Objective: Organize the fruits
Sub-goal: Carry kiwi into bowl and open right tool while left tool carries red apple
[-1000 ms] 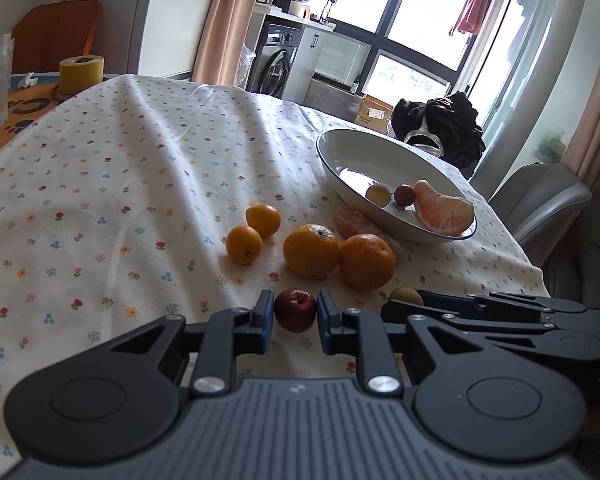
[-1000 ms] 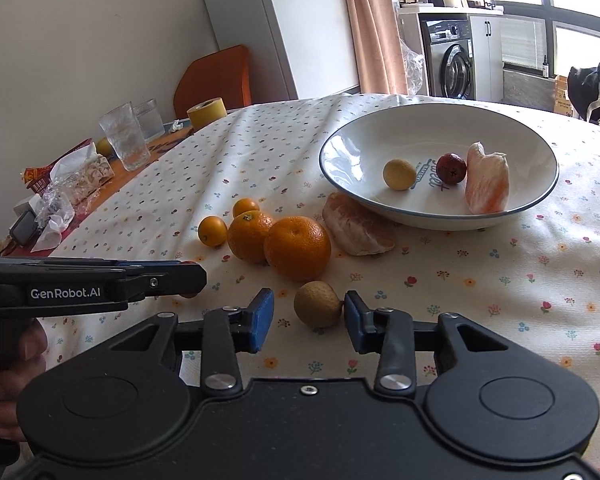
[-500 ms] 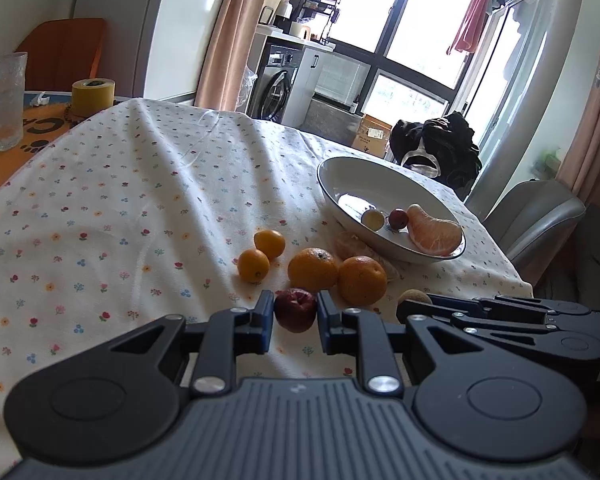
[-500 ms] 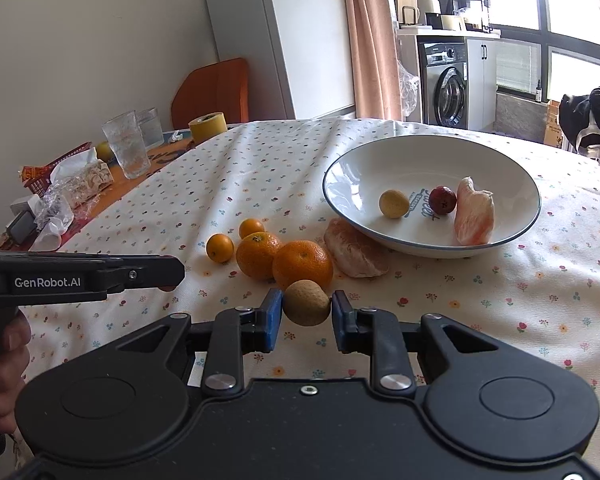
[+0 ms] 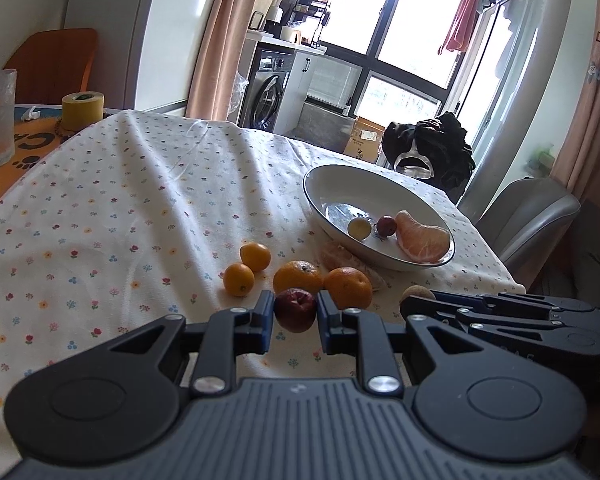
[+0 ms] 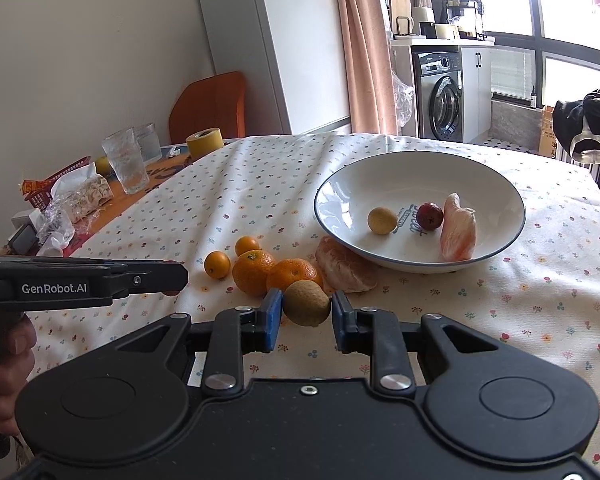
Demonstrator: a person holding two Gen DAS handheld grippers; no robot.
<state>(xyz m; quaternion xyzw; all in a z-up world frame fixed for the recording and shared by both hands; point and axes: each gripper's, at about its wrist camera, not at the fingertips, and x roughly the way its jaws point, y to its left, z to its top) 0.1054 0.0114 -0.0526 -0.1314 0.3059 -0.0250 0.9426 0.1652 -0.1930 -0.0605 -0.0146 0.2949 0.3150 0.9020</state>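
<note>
My left gripper is shut on a small dark red fruit, held above the flowered tablecloth. My right gripper is shut on a tan round fruit, also lifted. On the cloth lie two oranges, two small kumquats and a peeled citrus segment. The white bowl behind them holds a pale round fruit, a red fruit and a pink peeled segment. In the left wrist view the right gripper shows from the side, with the bowl beyond.
At the table's left end stand drinking glasses, a yellow tape roll, a red basket and wrapped snacks. An orange chair is behind it. A grey chair stands past the right edge. A hand holds the left gripper.
The right gripper has shut on the tan fruit and lifted it. Both grippers have risen and drawn back from the fruit pile, each with its fruit.
</note>
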